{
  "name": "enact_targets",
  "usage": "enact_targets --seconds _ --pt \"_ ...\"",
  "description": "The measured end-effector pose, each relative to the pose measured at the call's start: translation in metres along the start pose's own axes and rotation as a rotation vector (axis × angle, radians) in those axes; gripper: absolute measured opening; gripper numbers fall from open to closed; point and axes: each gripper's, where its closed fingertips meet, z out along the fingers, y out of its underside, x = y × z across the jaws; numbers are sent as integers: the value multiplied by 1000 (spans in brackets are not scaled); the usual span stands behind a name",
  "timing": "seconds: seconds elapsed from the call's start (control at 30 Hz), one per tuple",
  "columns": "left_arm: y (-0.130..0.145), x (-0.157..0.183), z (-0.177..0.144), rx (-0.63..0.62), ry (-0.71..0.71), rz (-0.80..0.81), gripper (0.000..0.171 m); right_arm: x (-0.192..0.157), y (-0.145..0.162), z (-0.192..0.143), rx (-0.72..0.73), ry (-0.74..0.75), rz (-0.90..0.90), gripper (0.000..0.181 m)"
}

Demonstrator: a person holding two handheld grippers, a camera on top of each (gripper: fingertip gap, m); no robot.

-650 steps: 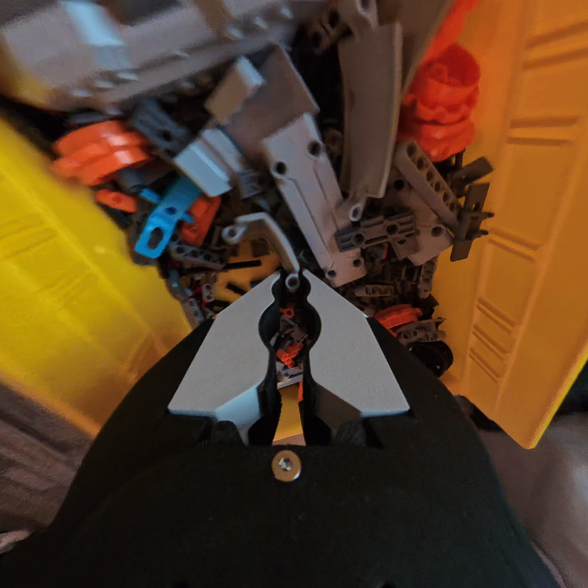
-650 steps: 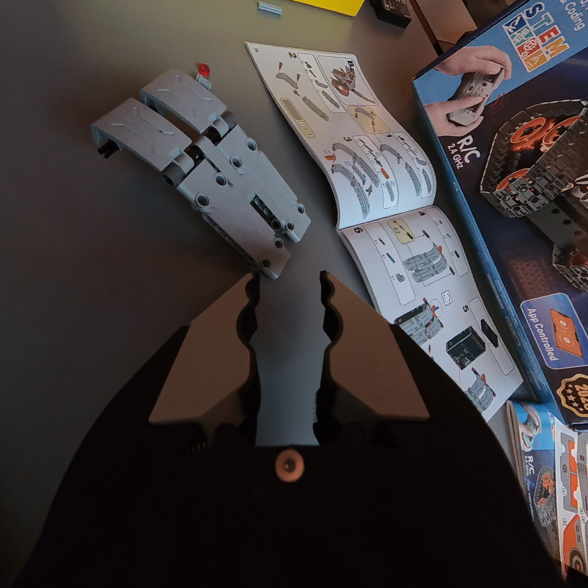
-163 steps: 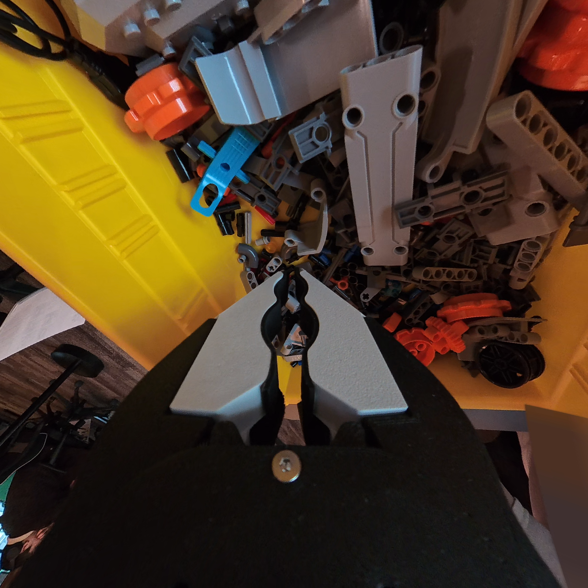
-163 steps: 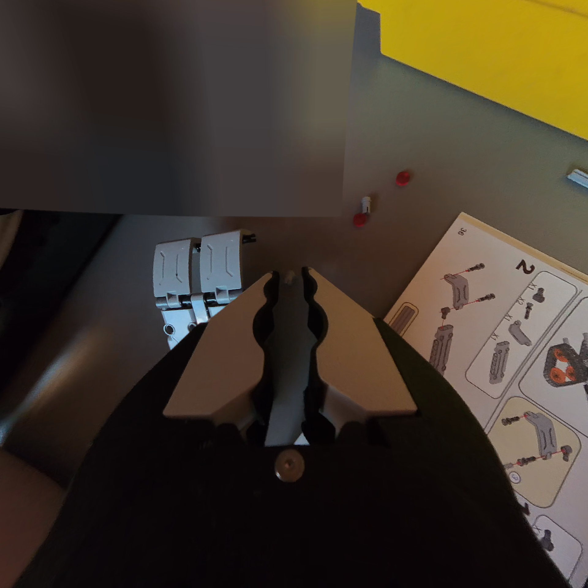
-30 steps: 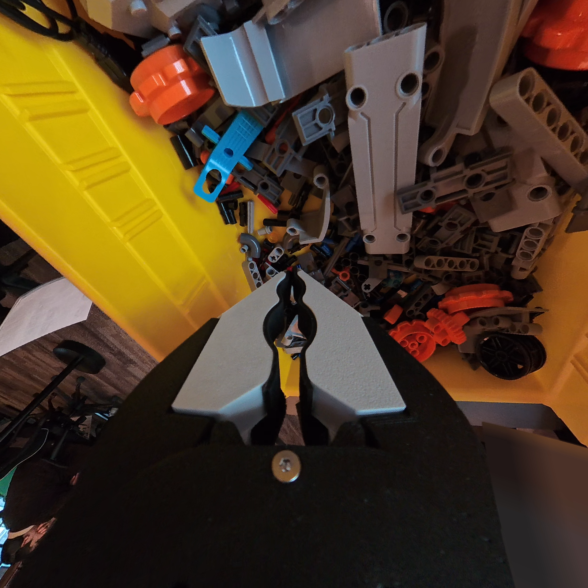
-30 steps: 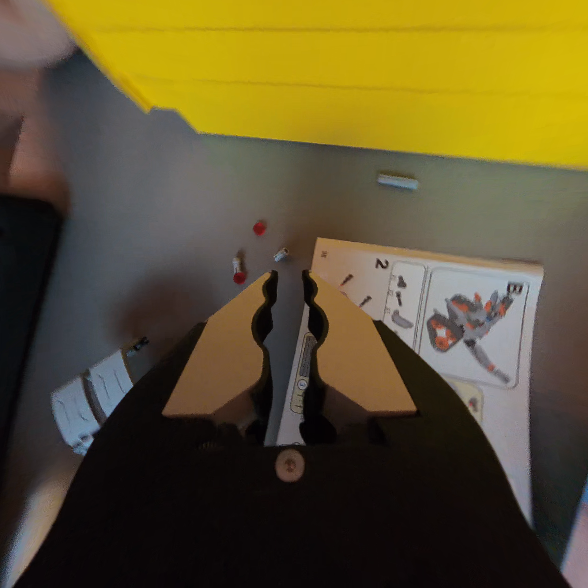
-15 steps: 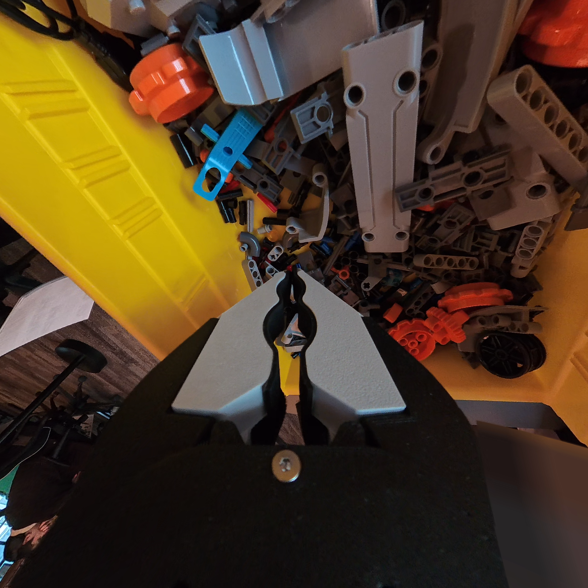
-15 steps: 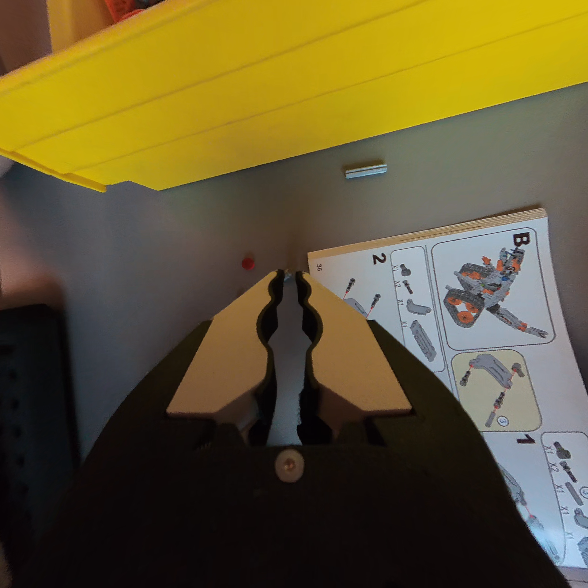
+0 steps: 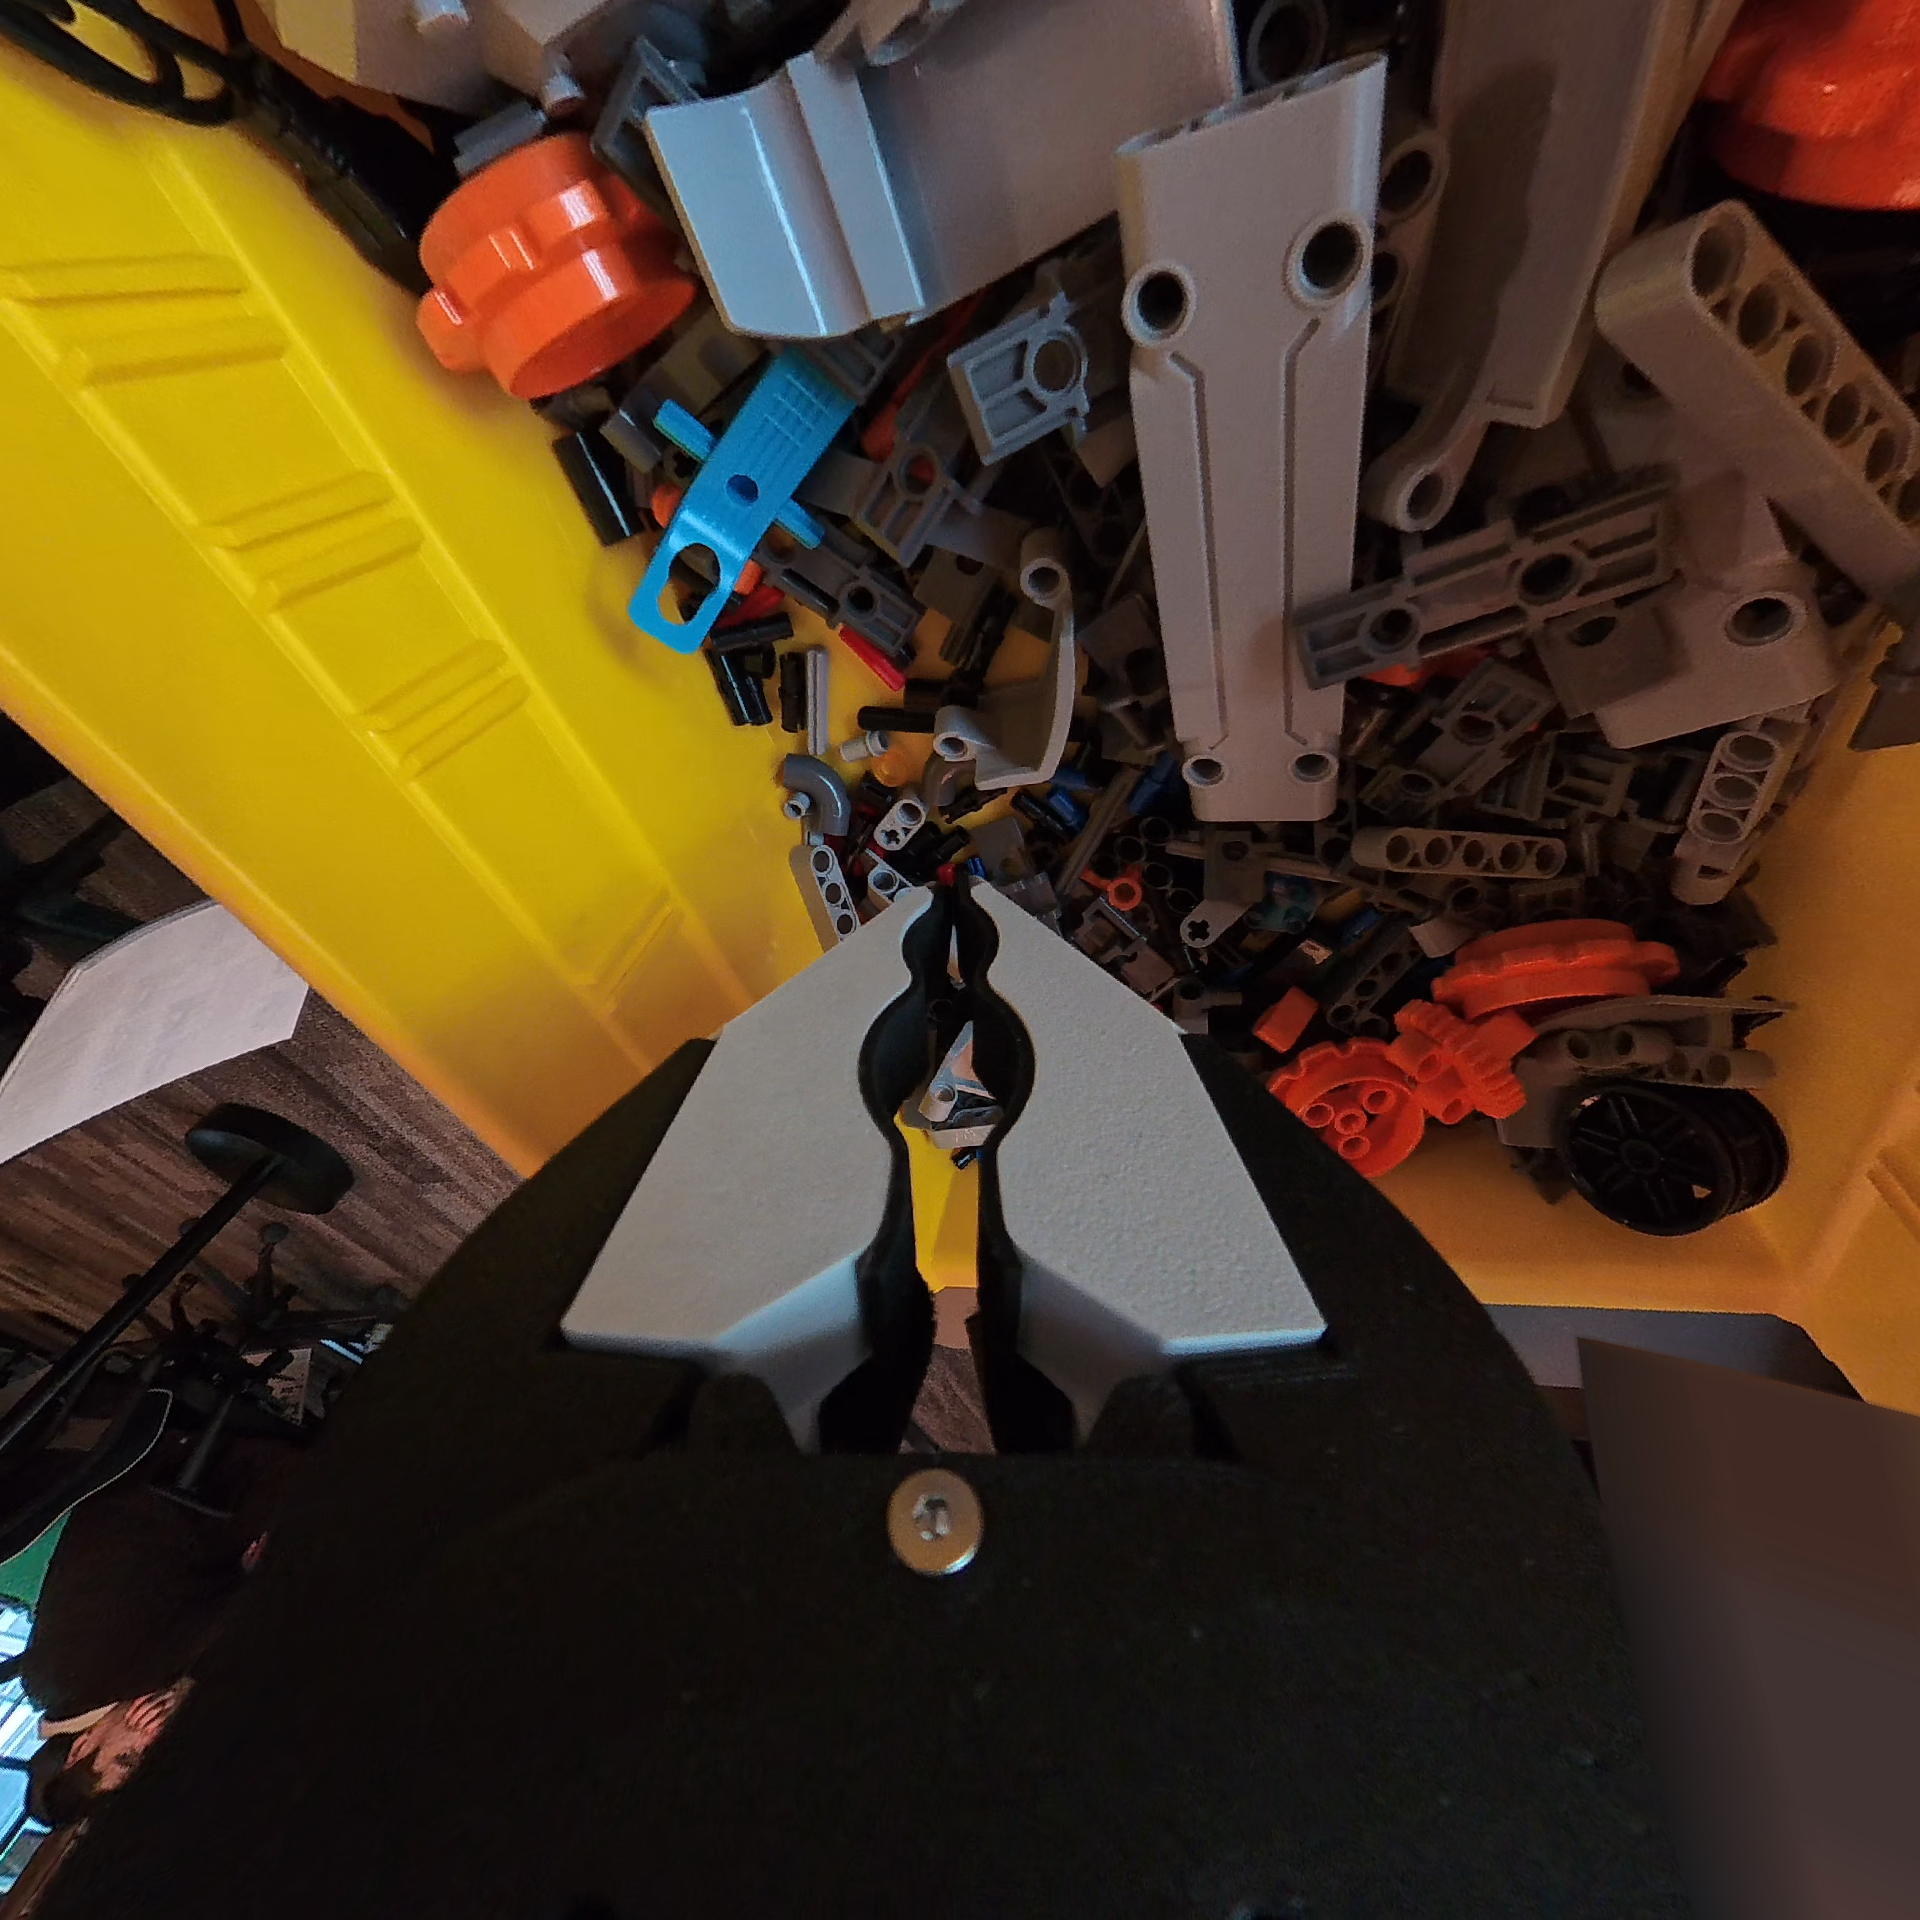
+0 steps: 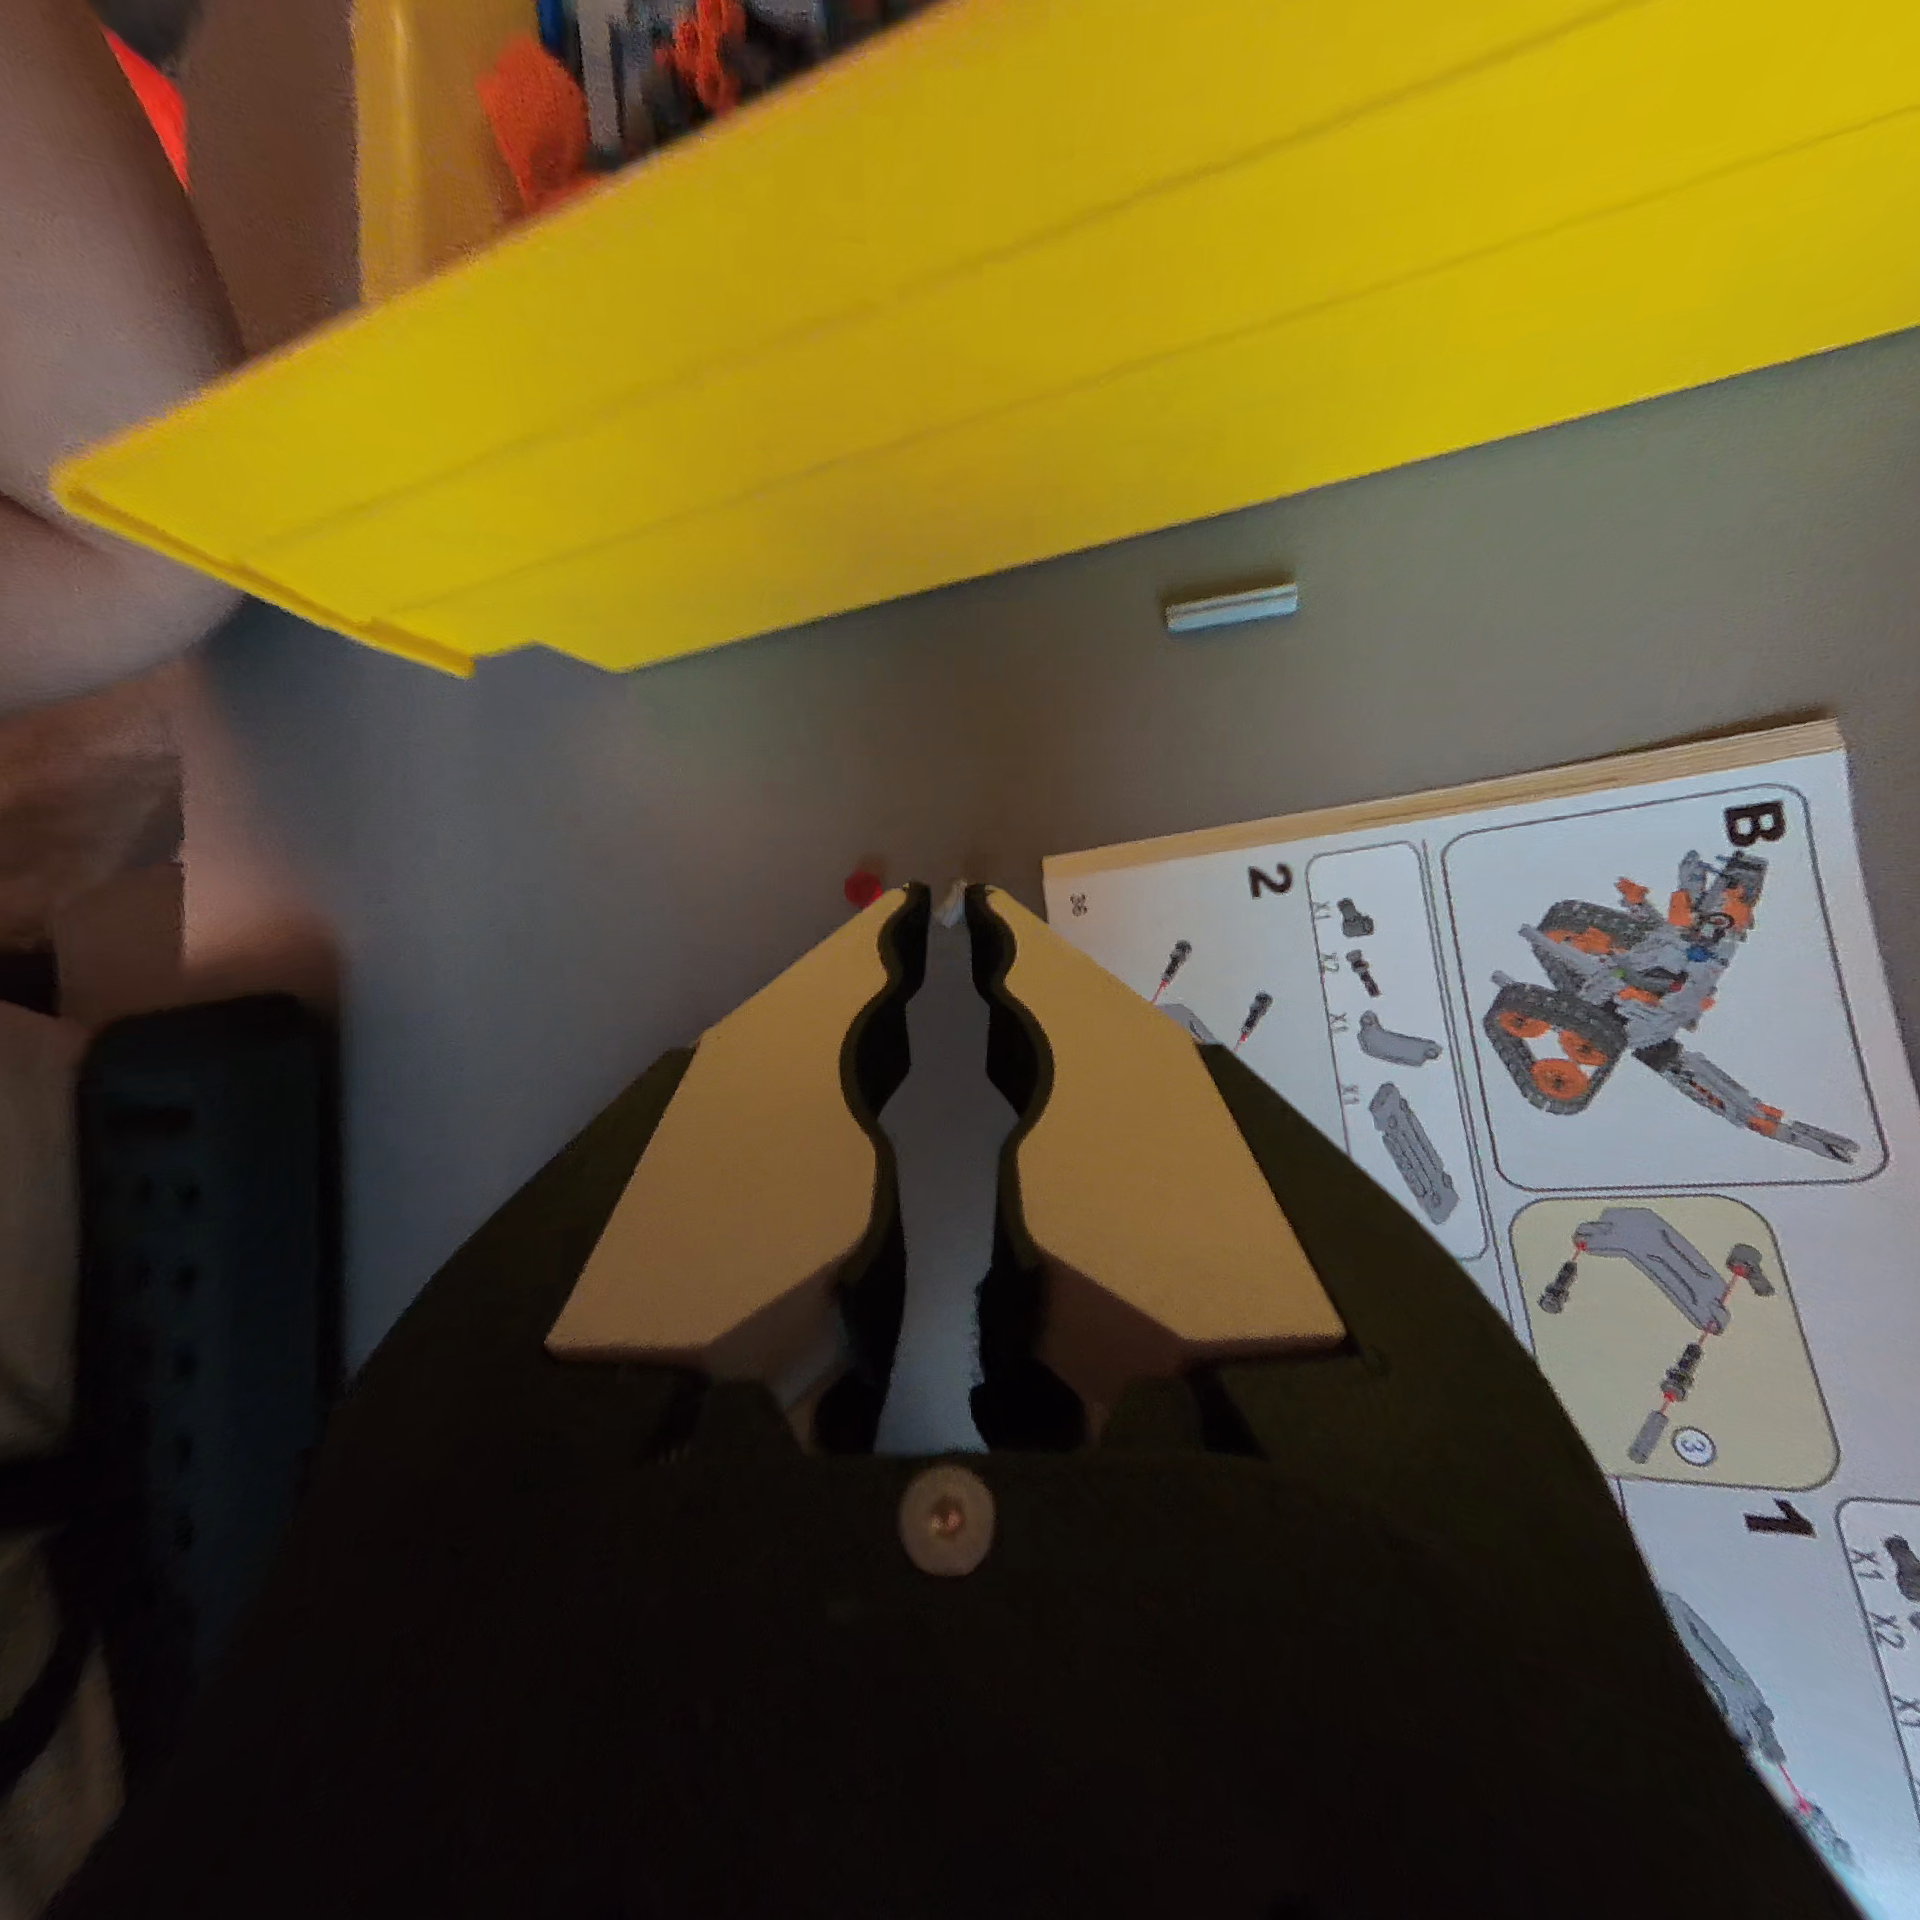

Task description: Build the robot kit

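Observation:
In the left wrist view my left gripper (image 9: 954, 891) is shut inside a yellow bin (image 9: 343, 582). It hangs over a heap of small dark pins and connectors, and a tiny red-tipped pin (image 9: 944, 871) is pinched at its tips. A curved light-grey piece (image 9: 1023, 717) lies just beyond. In the right wrist view my right gripper (image 10: 940, 899) is low over the grey table (image 10: 644, 831). It is nearly shut on a small light-grey pin (image 10: 948, 906). A red round stud (image 10: 860, 889) lies just left of the tips.
The bin holds long grey panels (image 9: 1236, 488), an orange wheel hub (image 9: 545, 270), a blue tool (image 9: 743, 488), orange gears (image 9: 1392, 1081) and a black wheel (image 9: 1673, 1143). On the table are the bin's yellow outer wall (image 10: 1039, 343), a grey axle (image 10: 1231, 608), an open instruction booklet (image 10: 1621, 1039) and a dark object (image 10: 197, 1195) at the left. The gap from one gripper's tips to the other's is roughly 20 centimetres. My right tips are roughly 7 centimetres from the grey axle (image 10: 1231, 608).
My right gripper has swung from the grey assembly to the loose pins beside the booklet and closed on the small light-grey pin. My left gripper has stayed shut over the bin, barely moving.

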Motion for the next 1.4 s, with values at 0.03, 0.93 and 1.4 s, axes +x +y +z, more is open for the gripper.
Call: enact_targets --seconds 0.03,0.93,1.4 --pt "0 0 0 0 0 1 0 -2 -2 0 7 -9 -18 7" --pt "1 0 -1 -2 0 1 0 9 11 2 -76 101 -9 9" --pt "2 0 -2 -1 -3 -2 0 13 11 3 -71 141 32 10"
